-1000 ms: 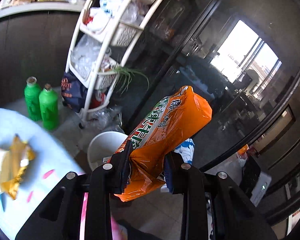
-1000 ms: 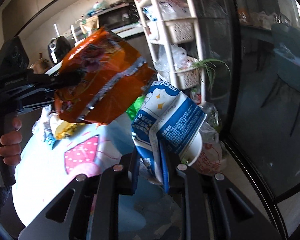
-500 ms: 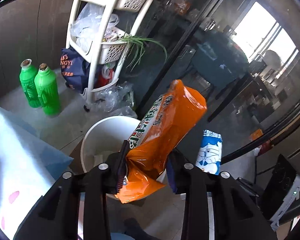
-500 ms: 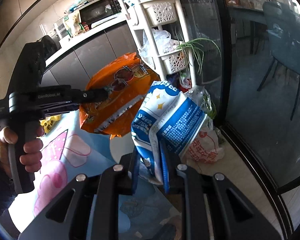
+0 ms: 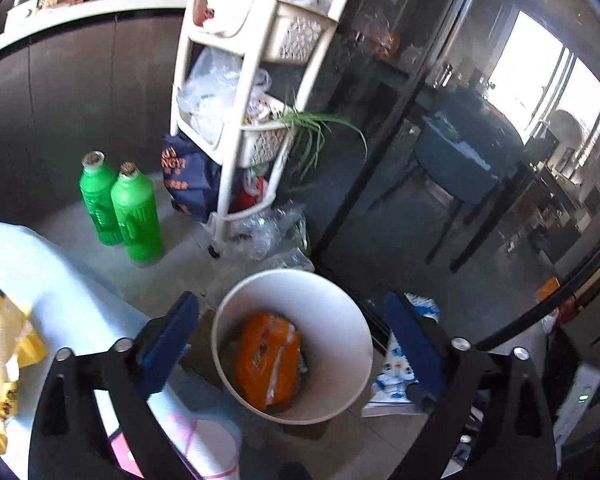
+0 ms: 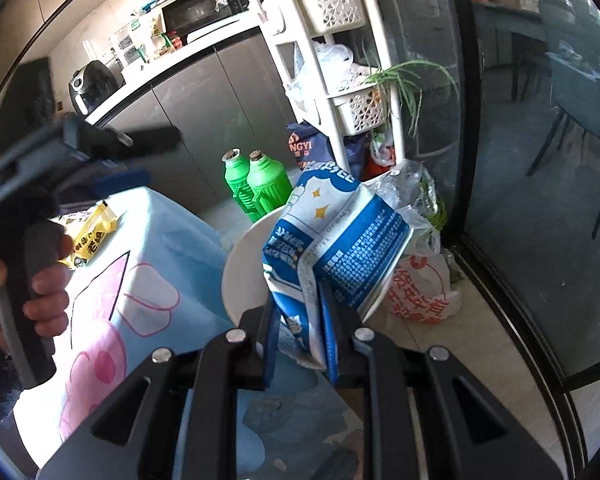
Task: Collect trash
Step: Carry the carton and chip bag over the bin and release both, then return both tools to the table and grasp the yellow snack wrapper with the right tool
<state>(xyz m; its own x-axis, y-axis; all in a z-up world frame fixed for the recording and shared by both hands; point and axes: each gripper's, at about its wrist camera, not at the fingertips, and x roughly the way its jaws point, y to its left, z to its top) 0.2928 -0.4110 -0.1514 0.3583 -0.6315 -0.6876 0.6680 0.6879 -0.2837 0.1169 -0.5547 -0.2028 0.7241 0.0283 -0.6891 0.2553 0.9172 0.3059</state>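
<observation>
A white round trash bin (image 5: 342,292) stands on the floor beside the table. An orange snack bag (image 5: 270,358) lies inside it. My left gripper (image 5: 292,320) is open and empty, its jaws spread wide above the bin. My right gripper (image 6: 300,320) is shut on a blue and white snack bag (image 6: 332,236) and holds it over the bin's rim (image 6: 236,264). That bag also shows in the left wrist view (image 5: 396,376), right of the bin. A yellow snack bag (image 5: 4,356) lies on the table; it also shows in the right wrist view (image 6: 92,228).
The table has a light blue cloth (image 6: 152,264) with pink prints. Two green bottles (image 5: 120,208) stand on the floor by a white shelf cart (image 5: 236,120). Plastic bags (image 6: 420,288) lie by the glass door (image 5: 440,160). A dark counter (image 6: 180,80) runs behind.
My left gripper opened and the orange bag dropped into the bin. My right gripper still holds the blue bag, now nearer the bin.
</observation>
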